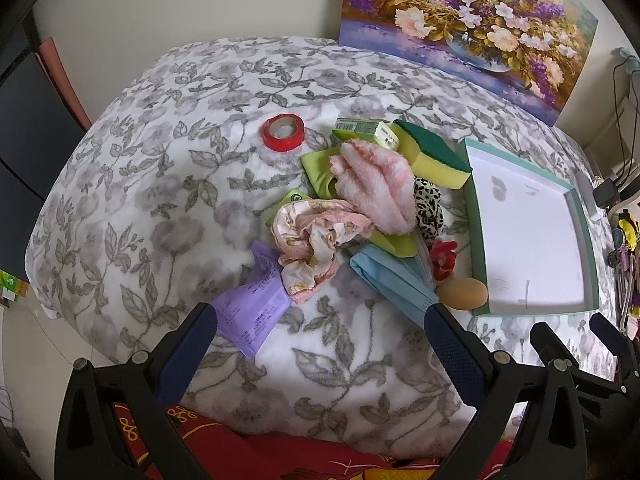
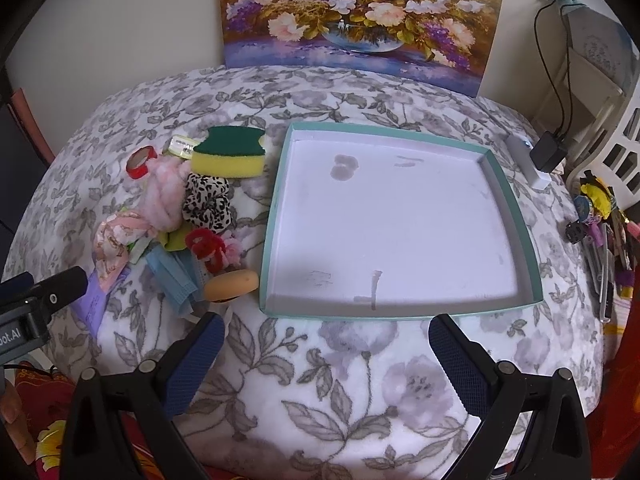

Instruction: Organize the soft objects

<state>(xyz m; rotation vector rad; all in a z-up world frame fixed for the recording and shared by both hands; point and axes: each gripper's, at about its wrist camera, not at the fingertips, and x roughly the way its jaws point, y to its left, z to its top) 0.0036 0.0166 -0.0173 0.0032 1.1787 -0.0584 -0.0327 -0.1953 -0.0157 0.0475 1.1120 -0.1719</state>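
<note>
A pile of soft things lies on the floral blanket: a fluffy pink cloth (image 1: 376, 184), a floral pink cloth (image 1: 312, 248), a yellow-green sponge (image 1: 432, 152), a leopard scrunchie (image 1: 428, 208), a red scrunchie (image 1: 443, 258), a blue face mask (image 1: 392, 280) and an orange egg-shaped sponge (image 1: 464, 294). A shallow teal box (image 2: 276, 208) with a white floor stands empty to the right of the pile. My left gripper (image 1: 320, 332) is open, just in front of the pile. My right gripper (image 2: 324, 344) is open, in front of the box's near edge.
A red tape roll (image 1: 282, 131), a green packet (image 1: 366, 130) and a purple packet (image 1: 252, 312) lie by the pile. A flower painting (image 2: 360, 20) leans on the wall behind. A charger (image 2: 548, 152), cables, a white basket (image 2: 616, 148) and pens (image 2: 604, 248) crowd the right edge.
</note>
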